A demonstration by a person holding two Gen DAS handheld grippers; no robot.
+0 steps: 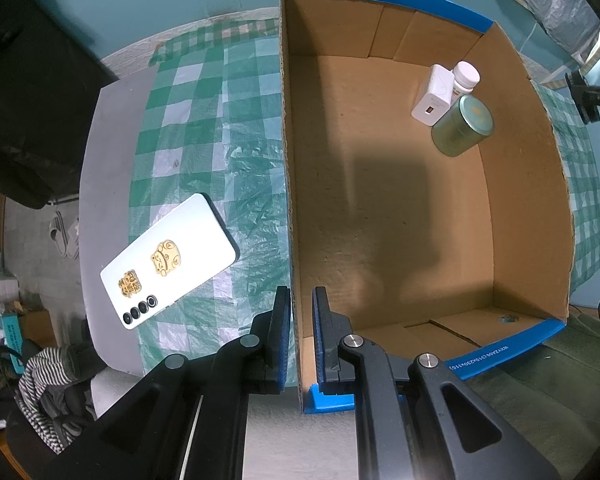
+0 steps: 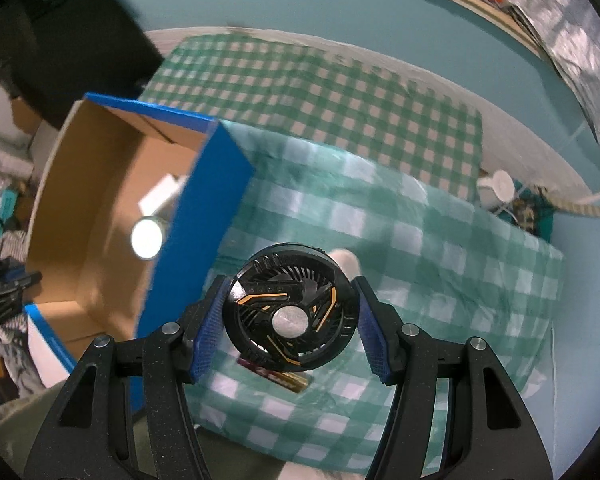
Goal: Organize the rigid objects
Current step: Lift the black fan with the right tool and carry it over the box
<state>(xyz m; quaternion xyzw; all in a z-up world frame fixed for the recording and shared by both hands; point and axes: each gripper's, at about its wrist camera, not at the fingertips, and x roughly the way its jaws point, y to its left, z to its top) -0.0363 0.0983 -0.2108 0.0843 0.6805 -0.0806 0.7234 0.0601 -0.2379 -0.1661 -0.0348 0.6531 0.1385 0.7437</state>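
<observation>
**Two grippers at a cardboard box: one clamps the box wall, one carries a round fan**

Left wrist view. The left gripper [image 1: 301, 334] sits at the bottom centre of the frame, its two blue-padded fingers [image 1: 281, 340] clenched on either side of the near-left wall of the cardboard box [image 1: 380, 208], which has blue edges. Inside the box, at the upper right of the frame, three items lie close together: a white charger [image 1: 432, 96], a white bottle [image 1: 465, 78] just behind it, and a green tin [image 1: 462, 126] touching the charger's lower side. Left of the box, a white phone [image 1: 168, 260] lies face down on the green checked cloth [image 1: 204, 128] covering the desk, its camera lenses toward the lower left and two gold stickers on its back.

Right wrist view. The right gripper [image 2: 290, 318] occupies the lower centre, its fingers [image 2: 374, 334] grasping a round black fan [image 2: 290, 312] with orange accents and a silver hub. The fan is held above the checked cloth, just right of the box's blue outer wall. A dark red and gold object [image 2: 284, 378], blurred, lies on the cloth under the fan. The box interior appears at left, motion-blurred.
</observation>
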